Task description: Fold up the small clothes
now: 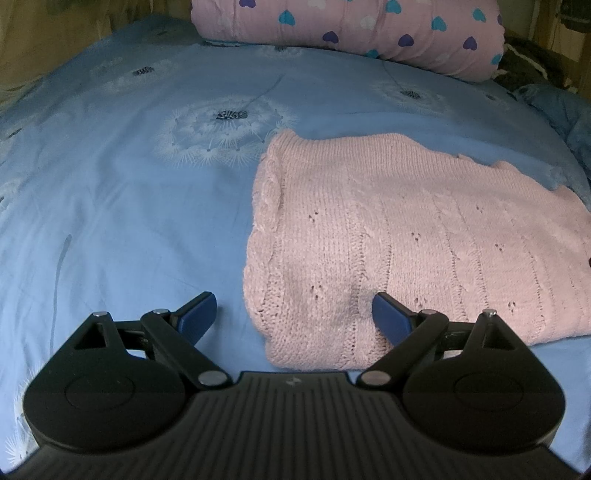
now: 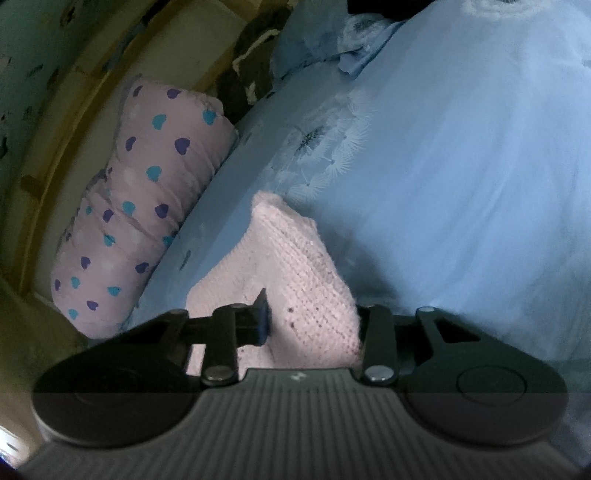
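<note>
A pink knitted garment (image 1: 406, 240) lies folded on the blue bedsheet (image 1: 110, 203), right of centre in the left wrist view. My left gripper (image 1: 293, 314) is open just above its near left corner, with one blue pad (image 1: 389, 317) over the knit and the other over the sheet. In the right wrist view my right gripper (image 2: 310, 321) is shut on an edge of the pink garment (image 2: 295, 266) and holds it lifted into a peak; its right finger is hidden behind the knit.
A pink pillow with blue and purple hearts (image 1: 351, 33) lies at the head of the bed; it also shows in the right wrist view (image 2: 140, 206). Dark crumpled cloth (image 2: 255, 81) sits beyond it. The sheet carries dandelion prints (image 1: 225, 136).
</note>
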{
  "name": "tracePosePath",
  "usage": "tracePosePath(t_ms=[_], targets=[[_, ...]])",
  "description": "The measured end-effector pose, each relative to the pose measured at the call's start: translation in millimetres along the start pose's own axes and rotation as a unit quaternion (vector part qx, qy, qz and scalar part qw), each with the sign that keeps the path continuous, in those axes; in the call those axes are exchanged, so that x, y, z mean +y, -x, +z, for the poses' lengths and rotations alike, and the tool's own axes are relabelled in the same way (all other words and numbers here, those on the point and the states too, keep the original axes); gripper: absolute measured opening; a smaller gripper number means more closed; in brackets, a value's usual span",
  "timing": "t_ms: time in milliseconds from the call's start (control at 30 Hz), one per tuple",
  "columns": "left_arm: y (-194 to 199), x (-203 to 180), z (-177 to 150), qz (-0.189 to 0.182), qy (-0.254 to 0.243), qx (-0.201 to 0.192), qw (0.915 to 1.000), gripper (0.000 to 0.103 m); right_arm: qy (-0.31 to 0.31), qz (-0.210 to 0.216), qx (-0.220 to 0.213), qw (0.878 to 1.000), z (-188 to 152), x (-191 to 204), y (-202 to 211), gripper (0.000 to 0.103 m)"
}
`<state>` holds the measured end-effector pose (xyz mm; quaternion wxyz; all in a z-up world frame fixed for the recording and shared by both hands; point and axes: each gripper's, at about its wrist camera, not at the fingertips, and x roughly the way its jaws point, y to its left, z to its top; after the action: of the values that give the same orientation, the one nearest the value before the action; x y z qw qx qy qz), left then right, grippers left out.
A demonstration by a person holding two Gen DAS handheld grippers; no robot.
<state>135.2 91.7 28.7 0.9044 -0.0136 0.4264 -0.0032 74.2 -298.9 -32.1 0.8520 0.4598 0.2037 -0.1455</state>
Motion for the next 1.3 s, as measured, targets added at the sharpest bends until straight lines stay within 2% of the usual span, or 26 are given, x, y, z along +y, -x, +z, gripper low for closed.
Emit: tracePosePath(t_ms=[333,800,1000,1300], targets=[[1.1,0.4,0.7,-0.001,0.000,0.000,1.0000,0.094,0.041,-0.008,0.005,0.999,4.0,15.5,2.6,0.032],[5.0,13.7,6.1,-0.004,0.022,-0.006,0.9997,0.094,0.111,0.023,-0.009,0.993,9.6,59.3,16.6,0.031],[7.8,22.5,8.5,-0.007,0.039,-0.008,0.9992,0.094,0.142,0.044,-0.011,0.989,5.7,83.7,20.7,0.030],[13.2,36.9,11.6,-0.008,0.061,-0.015,0.9980,0.094,0.195,0.100,0.001,0.976,-12.2,137.1,24.0,0.030]])
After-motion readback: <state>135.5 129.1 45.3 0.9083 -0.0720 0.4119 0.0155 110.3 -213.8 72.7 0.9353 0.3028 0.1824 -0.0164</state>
